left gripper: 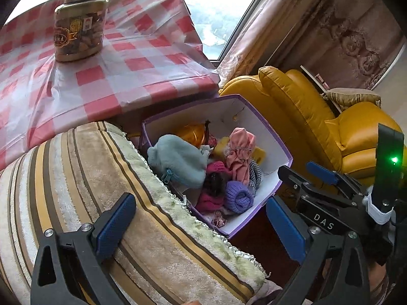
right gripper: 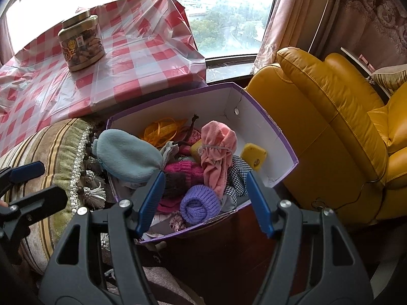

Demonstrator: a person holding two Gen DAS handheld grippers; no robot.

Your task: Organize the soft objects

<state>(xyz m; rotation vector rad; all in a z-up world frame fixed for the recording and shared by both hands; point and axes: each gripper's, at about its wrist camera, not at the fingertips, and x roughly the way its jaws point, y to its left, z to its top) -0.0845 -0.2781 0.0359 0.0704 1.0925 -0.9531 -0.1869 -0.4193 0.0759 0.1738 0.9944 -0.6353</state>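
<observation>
A purple-rimmed white box holds several soft items: a light blue fleece pouch, a pink cloth, a purple knit hat, a magenta knit piece, checked fabric, yellow sponges and orange ribbon. My left gripper is open and empty, above the striped cushion beside the box. My right gripper is open and empty, just above the box's near edge; it also shows in the left wrist view.
A jar of snacks stands on the red-checked tablecloth behind the box. A yellow leather armchair sits to the right. Curtains and a window lie beyond.
</observation>
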